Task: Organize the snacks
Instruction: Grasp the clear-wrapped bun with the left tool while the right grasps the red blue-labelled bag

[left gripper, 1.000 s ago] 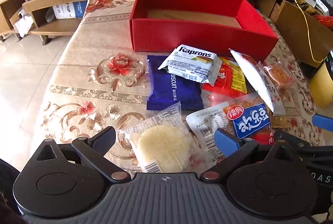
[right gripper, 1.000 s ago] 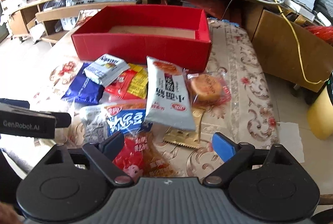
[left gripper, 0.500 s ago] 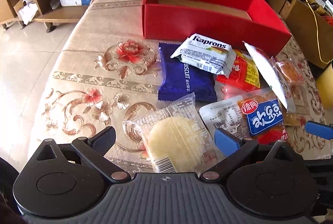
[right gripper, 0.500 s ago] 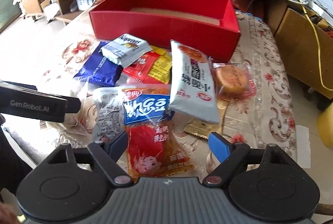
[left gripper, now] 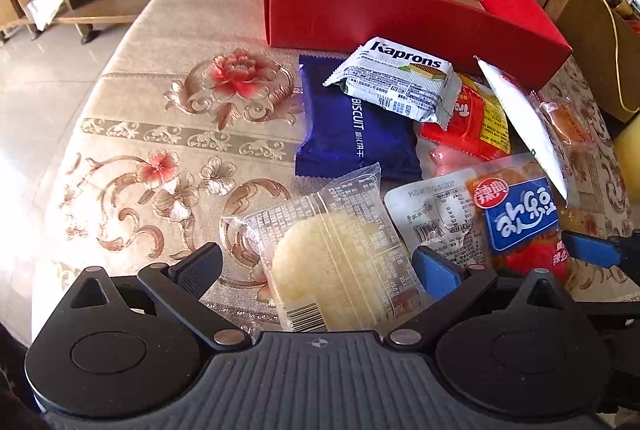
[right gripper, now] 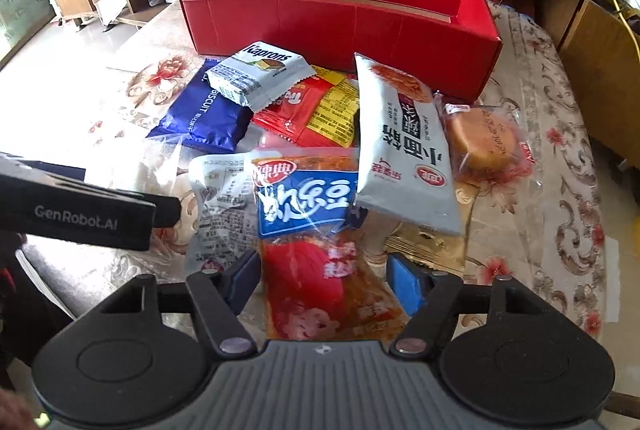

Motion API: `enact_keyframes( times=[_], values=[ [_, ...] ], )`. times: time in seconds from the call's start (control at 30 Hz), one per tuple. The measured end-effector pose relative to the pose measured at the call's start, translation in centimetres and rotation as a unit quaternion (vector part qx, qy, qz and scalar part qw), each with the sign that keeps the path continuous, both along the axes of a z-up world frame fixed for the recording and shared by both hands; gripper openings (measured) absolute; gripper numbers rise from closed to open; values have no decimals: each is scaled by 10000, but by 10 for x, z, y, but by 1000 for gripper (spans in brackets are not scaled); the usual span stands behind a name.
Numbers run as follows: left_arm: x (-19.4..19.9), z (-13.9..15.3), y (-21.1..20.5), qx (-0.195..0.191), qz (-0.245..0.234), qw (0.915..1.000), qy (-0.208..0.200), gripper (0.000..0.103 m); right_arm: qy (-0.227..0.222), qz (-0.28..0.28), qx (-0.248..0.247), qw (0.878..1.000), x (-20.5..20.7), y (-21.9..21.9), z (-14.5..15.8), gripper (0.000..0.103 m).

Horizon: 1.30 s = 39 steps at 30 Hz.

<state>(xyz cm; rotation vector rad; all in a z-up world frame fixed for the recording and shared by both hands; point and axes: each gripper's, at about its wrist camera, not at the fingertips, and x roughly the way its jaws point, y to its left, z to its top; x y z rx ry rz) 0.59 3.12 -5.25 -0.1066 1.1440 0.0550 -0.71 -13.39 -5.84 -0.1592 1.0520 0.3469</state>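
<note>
FREE: bare tablecloth [left gripper: 168, 134] left of the snack pile [right gripper: 320, 134]; red box [right gripper: 340, 26] interior open | BLOCKED: overlapping packets crowd the box's front wall; left gripper [right gripper: 168, 210] beside them

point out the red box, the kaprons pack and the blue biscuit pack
red box [left gripper: 360, 14]: left wrist view, front wall.
Kaprons pack [left gripper: 400, 78]: left wrist view, middle of wrapper.
blue biscuit pack [right gripper: 200, 114]: right wrist view, bare blue face.
</note>
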Motion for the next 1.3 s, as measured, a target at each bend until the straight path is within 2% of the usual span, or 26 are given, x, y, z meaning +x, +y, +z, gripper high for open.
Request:
enact_keyframes(
  times=[0.2,0.4,0.57,0.83,1.0,1.3],
  values=[
    [5,-5,1,79,2,10000,48,102,-40,153,-37,9999,6,13,0,65],
    [7,-7,-4,216,-49,9997,31,103,283,4,199,9994,13,1,-6,64],
    [5,-9,-8,365,-136,9992,30,103,112,129,-73,9998,7,2,-7,54],
    [3,-8,-4,278,-185,9994,19,102,80,258,-122,9996,2,3,-5,49],
    [2,-4,4,186,-77,9998,-26,95,69,237,61,9997,0,-1,2,47],
    [-1,2,9,249,-1,9996,-101,75,-4,256,221,9994,-4,-3,10,46]
  ],
)
